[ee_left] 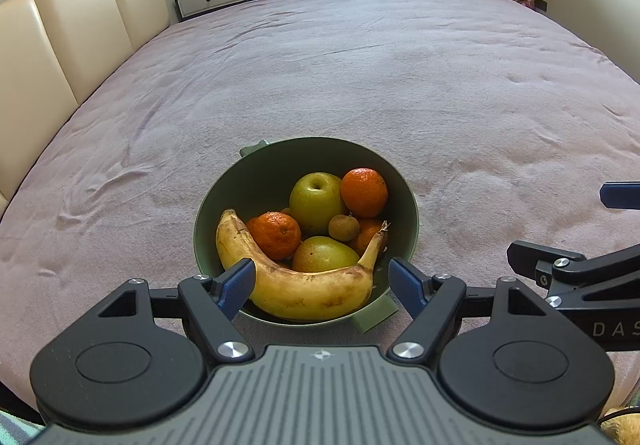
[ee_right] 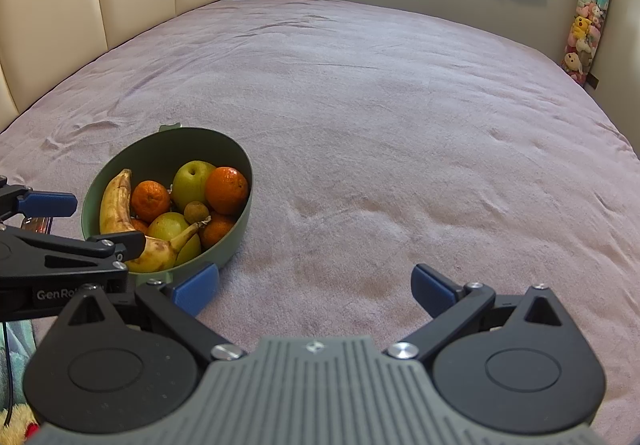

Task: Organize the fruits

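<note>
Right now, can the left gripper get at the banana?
Probably yes. The left gripper is open, its fingers straddling the banana, which lies on top of the other fruit at the near rim of the green bowl; nothing covers it.

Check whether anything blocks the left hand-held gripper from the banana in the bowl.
Nothing visible does. The left hand-held gripper is open just short of the spotted yellow banana, which lies topmost along the near rim of the green round bowl.
</note>
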Motion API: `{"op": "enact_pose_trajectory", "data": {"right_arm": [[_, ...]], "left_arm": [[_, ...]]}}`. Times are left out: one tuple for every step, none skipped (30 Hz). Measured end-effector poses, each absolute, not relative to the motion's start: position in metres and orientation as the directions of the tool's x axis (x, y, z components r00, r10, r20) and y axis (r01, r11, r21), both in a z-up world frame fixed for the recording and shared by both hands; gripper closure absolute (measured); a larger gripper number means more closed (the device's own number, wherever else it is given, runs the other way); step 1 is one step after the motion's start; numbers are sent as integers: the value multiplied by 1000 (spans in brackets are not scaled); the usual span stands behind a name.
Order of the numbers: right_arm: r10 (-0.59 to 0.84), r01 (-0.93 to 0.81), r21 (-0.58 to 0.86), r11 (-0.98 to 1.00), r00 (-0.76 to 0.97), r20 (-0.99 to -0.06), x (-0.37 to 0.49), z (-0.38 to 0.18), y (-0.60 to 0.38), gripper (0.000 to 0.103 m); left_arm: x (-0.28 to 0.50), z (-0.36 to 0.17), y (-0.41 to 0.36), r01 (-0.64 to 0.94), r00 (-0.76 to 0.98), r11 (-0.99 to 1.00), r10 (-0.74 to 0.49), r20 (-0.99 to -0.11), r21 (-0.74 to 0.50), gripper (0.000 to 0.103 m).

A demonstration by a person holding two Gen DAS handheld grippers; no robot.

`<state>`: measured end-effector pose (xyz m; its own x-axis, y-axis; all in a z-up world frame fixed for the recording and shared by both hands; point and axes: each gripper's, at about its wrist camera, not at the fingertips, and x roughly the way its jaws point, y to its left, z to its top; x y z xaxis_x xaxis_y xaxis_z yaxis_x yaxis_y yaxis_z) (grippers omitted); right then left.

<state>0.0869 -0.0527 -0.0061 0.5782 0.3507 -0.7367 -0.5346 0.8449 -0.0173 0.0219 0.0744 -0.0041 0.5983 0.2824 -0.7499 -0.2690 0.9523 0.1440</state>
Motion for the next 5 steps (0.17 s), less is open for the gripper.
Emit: {"op": "enact_pose_trajectory", "data": {"right_arm": [[351, -534, -17, 845, 579, -737, 87, -6, -53, 4], [351, -534, -17, 845, 579, -736, 87, -6, -53, 4], [351, -534, -17, 845, 578, -737, 87, -6, -53, 4], [351, -534, -17, 845, 578, -737, 87, -6, -53, 4], [351, -534, -17, 845, 578, -737, 87, -6, -53, 4]], "left_arm": [[22, -4, 75, -268, 599, 953, 281, -750, 143, 14], [22, -4, 74, -267, 601, 953, 279, -749, 141, 14], [21, -4, 74, -268, 601, 953, 279, -749, 141, 14], [21, -4, 73, -269, 601, 953, 281, -749, 142, 14], [21, -5, 74, -270, 600, 952, 282, -748, 142, 14]]}}
